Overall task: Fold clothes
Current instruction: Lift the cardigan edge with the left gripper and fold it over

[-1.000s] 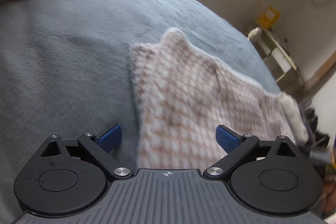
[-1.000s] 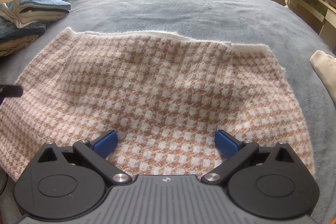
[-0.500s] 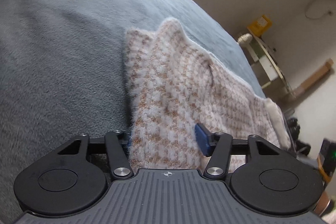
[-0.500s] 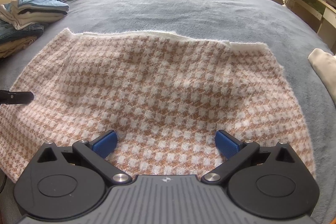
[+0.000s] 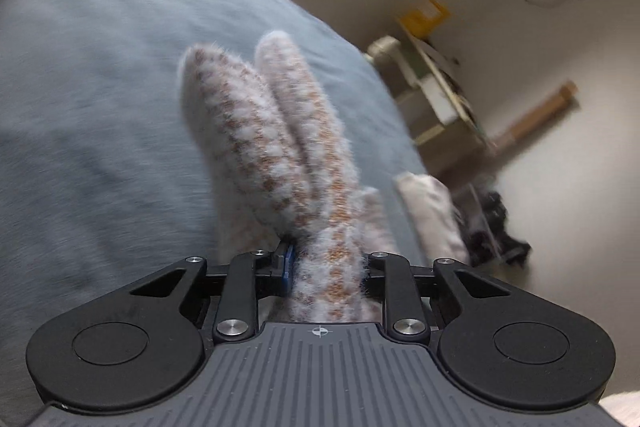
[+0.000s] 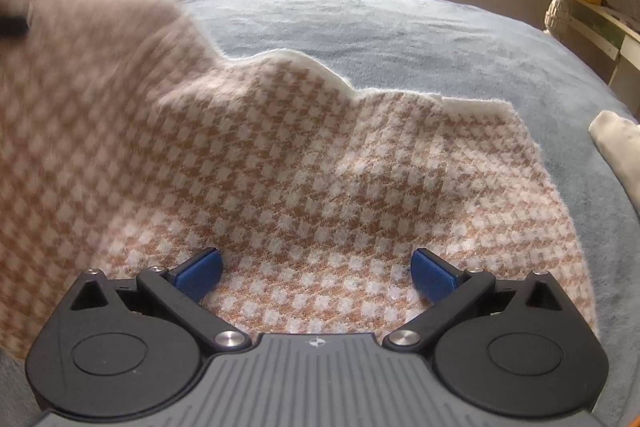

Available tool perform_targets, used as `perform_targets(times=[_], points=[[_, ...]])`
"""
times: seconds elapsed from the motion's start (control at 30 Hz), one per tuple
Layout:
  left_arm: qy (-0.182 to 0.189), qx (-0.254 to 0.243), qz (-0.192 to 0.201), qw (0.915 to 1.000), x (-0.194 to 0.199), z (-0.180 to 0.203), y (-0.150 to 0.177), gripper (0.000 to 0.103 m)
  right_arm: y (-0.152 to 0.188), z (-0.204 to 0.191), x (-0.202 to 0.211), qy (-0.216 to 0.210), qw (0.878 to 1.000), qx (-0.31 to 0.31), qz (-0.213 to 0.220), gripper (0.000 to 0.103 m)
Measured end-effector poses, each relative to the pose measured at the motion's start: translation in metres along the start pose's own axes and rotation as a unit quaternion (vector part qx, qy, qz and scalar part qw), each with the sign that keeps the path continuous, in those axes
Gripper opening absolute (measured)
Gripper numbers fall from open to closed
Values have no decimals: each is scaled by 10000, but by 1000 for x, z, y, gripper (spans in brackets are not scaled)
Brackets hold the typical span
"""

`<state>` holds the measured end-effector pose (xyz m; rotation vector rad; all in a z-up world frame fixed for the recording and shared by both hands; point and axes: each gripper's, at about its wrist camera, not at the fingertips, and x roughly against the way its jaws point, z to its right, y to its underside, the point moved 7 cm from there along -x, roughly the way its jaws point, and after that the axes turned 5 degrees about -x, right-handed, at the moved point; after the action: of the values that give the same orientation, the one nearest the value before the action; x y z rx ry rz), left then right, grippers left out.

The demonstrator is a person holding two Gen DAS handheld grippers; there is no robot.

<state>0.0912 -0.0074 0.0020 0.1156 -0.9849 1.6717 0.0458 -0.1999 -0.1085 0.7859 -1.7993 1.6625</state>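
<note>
My left gripper (image 5: 324, 267) has clamped and lifted the cloth's (image 6: 320, 155) left edge; my right gripper (image 6: 316, 273) hovers open over its near-right part.

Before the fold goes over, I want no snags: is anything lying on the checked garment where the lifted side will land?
Nothing visible. The left gripper is shut on the checked garment, lifting its side. The flat part is bare; the open right gripper hovers at its near edge. The cream cloth lies apart, on the blanket.
</note>
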Motion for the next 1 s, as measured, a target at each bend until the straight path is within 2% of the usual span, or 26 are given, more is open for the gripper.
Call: perform_targets(times=[0.2,0.4,0.63,0.7,0.83,0.9,1.0], points=[[317,-402,-712,9961,-50,61,-4,22,4,9,3,-198,9995,69,220,103],[390,-510,-1462,9872,-122,82,-8,23,20,31,31,-196,9989,-26,421,100],[494,56,-2065,9772,-188,74,6,29,38,58,63,-193,9976,-136,655,98],[608,160,-2222,9730,-203,74,13,31,46,72,75,-420,9951,-567,693,96],[1050,330,-2482,9624,-228,82,28,30,65,109,102,-1077,9752,-1787,733,93],[1100,258,-2534,9607,-236,85,34,30,73,124,116,-1422,9585,-2350,761,93],[1234,-3,-2487,9607,-238,89,37,30,84,125,125,-2070,9331,-2833,788,93]])
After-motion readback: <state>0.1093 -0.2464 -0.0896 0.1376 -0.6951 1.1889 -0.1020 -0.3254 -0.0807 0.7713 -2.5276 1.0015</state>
